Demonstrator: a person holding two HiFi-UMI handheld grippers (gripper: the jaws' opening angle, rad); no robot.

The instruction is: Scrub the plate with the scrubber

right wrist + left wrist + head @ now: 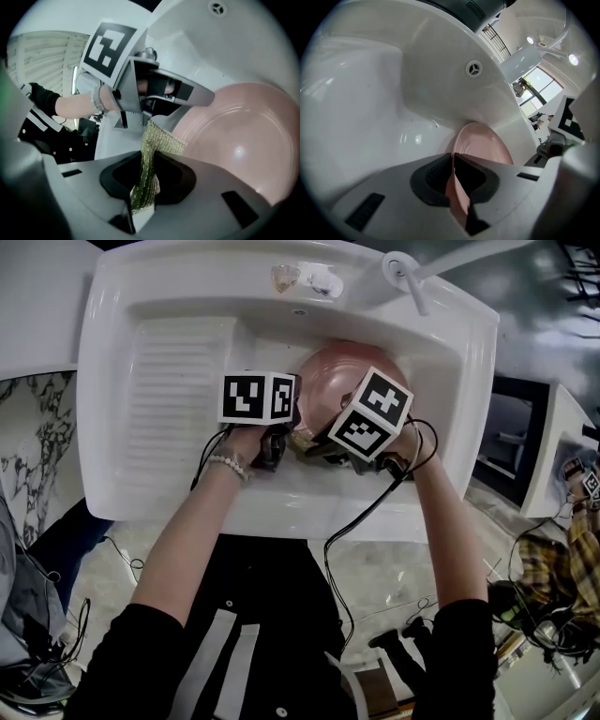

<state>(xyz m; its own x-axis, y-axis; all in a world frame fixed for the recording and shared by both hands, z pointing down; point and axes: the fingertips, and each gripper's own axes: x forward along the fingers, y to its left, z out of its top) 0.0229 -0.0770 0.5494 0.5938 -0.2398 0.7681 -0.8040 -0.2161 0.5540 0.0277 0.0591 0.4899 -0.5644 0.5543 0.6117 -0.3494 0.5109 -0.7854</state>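
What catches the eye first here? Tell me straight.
A pink plate stands tilted up in the white sink, its rim pinched by the left gripper. The right gripper grips a yellow-green mesh scrubber close by the plate.

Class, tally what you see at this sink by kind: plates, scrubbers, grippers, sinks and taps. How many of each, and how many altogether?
Pink plate: 1
Green mesh scrubber: 1
Grippers: 2, the left gripper and the right gripper
White sink: 1
Tap: 1
Total: 6
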